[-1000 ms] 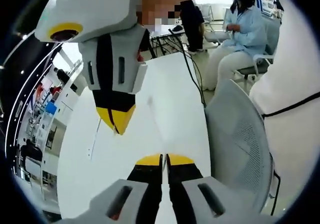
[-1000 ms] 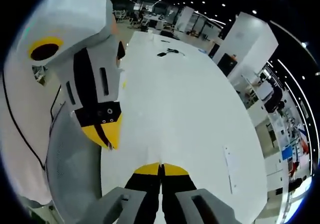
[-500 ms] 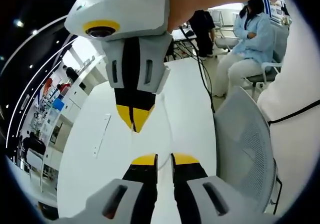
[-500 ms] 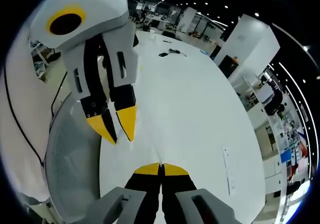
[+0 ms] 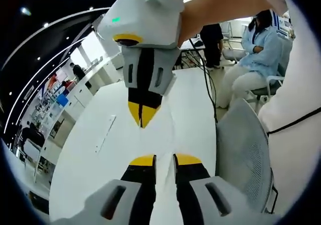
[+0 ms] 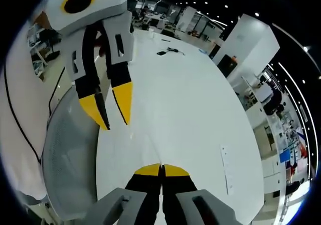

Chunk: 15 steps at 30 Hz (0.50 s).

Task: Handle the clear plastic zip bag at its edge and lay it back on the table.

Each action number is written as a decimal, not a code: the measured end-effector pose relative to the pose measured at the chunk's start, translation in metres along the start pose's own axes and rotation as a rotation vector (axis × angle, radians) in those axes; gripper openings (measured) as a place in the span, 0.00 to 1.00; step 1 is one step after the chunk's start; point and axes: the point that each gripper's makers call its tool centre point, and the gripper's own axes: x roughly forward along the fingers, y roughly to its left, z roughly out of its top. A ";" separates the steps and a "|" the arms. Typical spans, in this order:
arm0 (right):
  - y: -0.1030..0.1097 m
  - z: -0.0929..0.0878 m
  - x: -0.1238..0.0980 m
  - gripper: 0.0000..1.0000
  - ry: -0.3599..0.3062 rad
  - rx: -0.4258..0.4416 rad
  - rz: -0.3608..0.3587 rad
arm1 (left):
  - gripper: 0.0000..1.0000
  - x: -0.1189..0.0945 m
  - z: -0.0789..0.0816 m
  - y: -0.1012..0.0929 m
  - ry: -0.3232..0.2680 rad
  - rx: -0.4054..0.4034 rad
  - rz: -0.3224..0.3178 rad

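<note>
My left gripper (image 5: pixel 164 158) has changed most. One second ago its fingers (image 5: pixel 144 160) were pressed together, half a second ago a narrow slit showed between them, and now they stand spread with a clear gap and nothing between them. In the right gripper view the same gripper (image 6: pixel 117 125) was shut before, and now its two yellow tips are well apart, above the near edge of the bench (image 6: pixel 200 109). My right gripper (image 6: pixel 161 166) has not changed: its fingers stay pressed together, tip against tip. In the left gripper view it comes down from the top with its yellow point closed, and it now sits higher and further from my left fingers than before.

The zip bag (image 6: pixel 150 149) is very hard to see, because it is clear plastic over a white bench. I can make out only a faint crease that runs from my right fingertips toward the left gripper. It seems that the right fingers pinch its edge, but I am not sure. In the left gripper view a weak pale line lies just beyond my left fingers.

A grey mesh chair (image 5: pixel 246 150) stands beside the bench, and a thin white strip (image 6: pixel 225 161) lies flat on it.
</note>
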 end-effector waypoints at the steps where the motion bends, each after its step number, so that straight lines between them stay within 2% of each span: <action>1: -0.001 -0.001 0.000 0.00 0.002 0.000 -0.001 | 0.11 -0.001 -0.001 0.001 -0.002 -0.005 0.005; 15: -0.022 -0.019 -0.006 0.00 0.030 0.005 -0.033 | 0.20 -0.020 -0.018 0.024 -0.059 -0.167 0.081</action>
